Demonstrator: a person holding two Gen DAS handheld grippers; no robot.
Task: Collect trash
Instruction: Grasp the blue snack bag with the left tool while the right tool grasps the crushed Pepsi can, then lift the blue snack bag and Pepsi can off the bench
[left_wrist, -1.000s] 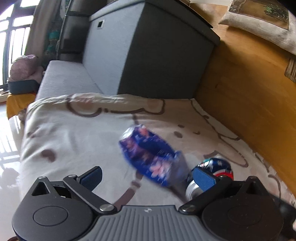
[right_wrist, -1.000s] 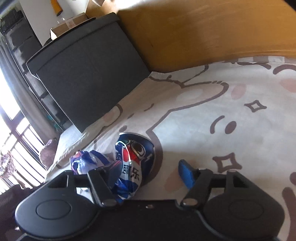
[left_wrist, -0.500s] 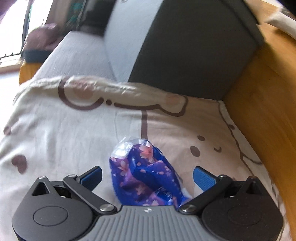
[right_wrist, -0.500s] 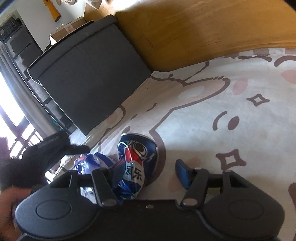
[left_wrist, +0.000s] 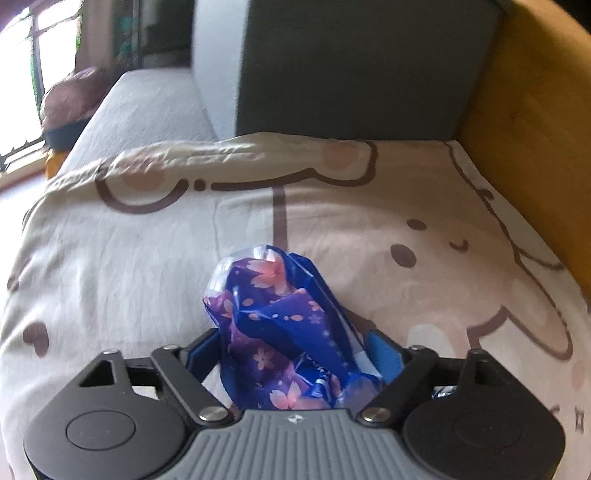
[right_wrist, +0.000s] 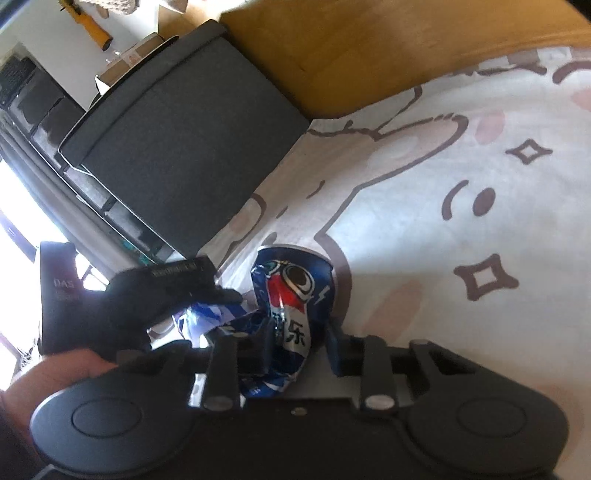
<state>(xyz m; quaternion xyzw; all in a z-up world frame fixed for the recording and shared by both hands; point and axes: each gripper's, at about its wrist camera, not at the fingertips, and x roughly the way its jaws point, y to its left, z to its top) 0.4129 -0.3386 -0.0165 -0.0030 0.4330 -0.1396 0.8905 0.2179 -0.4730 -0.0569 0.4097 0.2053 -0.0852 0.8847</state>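
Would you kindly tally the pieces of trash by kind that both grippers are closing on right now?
Crumpled blue-and-purple plastic wrapper with pink flowers, between the left gripper fingers: 1
Crushed blue, red and white drink can, between the right gripper fingers: 1
Total: 2

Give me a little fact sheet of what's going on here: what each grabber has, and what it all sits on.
Surface: cream cartoon-print blanket beside a wooden panel
Left gripper: shut on the crumpled blue flower-print plastic wrapper
Right gripper: shut on the crushed blue Pepsi can
Can and wrapper: close beside each other in the right wrist view
Background: dark grey fabric box
Task status: both pieces gripped, neither visibly lifted off the blanket
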